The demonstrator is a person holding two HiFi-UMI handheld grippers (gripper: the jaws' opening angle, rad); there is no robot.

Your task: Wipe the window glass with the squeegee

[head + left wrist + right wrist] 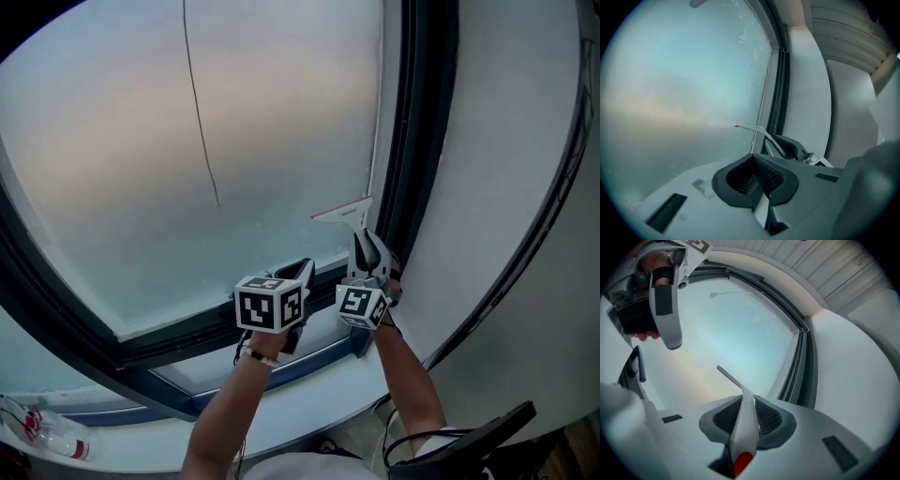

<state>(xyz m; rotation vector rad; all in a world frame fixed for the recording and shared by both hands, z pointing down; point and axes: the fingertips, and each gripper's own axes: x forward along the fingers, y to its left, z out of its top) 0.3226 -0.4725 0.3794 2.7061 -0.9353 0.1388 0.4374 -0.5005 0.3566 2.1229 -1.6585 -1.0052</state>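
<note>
Left gripper (302,270) is clenched on nothing, just below the window glass (187,141). Right gripper (368,248) clamps the squeegee (343,212), blade low by the pane's right edge. Glass looks hazy all over; I reckon most wiping is left. Only my right gripper view shows the handle pinched between jaws.

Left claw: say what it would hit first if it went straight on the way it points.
Most likely the pale frosted window glass, straight ahead of the left claw. The blade of the white squeegee crosses close to that line and may come first; depth is unclear.
</note>
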